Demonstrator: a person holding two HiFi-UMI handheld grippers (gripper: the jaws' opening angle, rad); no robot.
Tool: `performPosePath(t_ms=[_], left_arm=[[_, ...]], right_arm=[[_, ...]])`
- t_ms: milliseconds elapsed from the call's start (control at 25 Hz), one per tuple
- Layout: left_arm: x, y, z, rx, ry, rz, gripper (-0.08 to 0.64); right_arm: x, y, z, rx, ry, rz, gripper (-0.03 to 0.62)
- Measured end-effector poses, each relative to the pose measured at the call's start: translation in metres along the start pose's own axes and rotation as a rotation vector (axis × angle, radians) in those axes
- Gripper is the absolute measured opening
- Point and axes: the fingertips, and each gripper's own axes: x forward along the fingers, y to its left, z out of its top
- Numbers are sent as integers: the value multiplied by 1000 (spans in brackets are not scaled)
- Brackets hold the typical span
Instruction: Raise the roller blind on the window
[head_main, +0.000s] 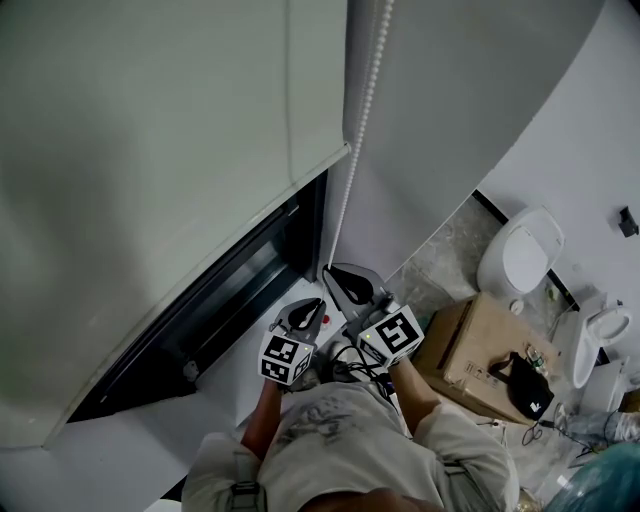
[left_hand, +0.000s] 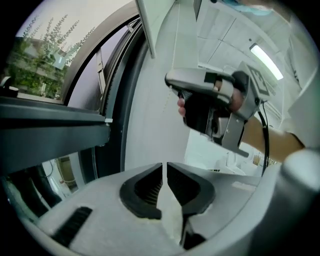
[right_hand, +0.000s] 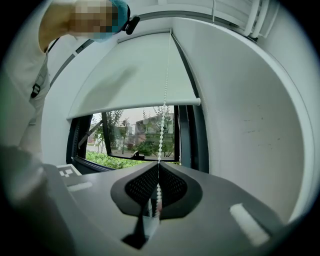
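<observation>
No readable text, numbers or brand names anywhere. The left marker cube at 6 o'clock and the right marker cube beside it carry only black-and-white square patterns. The white mark on the black bag at 4 o'clock is too small to read.

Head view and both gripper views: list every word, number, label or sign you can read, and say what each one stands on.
No words or numbers can be read in any view.
Marker cubes: black-and-white square patterns only, no letters.
Black bag on the cardboard box: a small white mark, too small to read.
Roller blind: plain, no print visible.
</observation>
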Motion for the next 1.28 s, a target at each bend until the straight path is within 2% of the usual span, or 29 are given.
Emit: performPosePath(t_ms=[280,560,680,880,1040,1120,1280], left_arm=[[-25,-11,76,64,-147,-30,66],[-53,-23,183,193,-356,-3,71],[-52,-26,216,232,-395,-5,76],[-54,-39,263,251,-468,-40,81],[-56,-44,288,265,-534,-40,67],[-56,-45,295,272,-551,-26,24],[-57,-43,298,247,-555,-21,15]], right_arm=[[-2,-4,-1,-4,1,-3,11],[-2,-3,-2,-8,2,1,11],[-1,-1,-2,-9,3,6,11],[-1,4,-1,-20,12,9,11],[1,8,4,-43,-45,27,11],[1,10,-1,-28,-28,25,11],[3,9,6,-30,-27,21,11]])
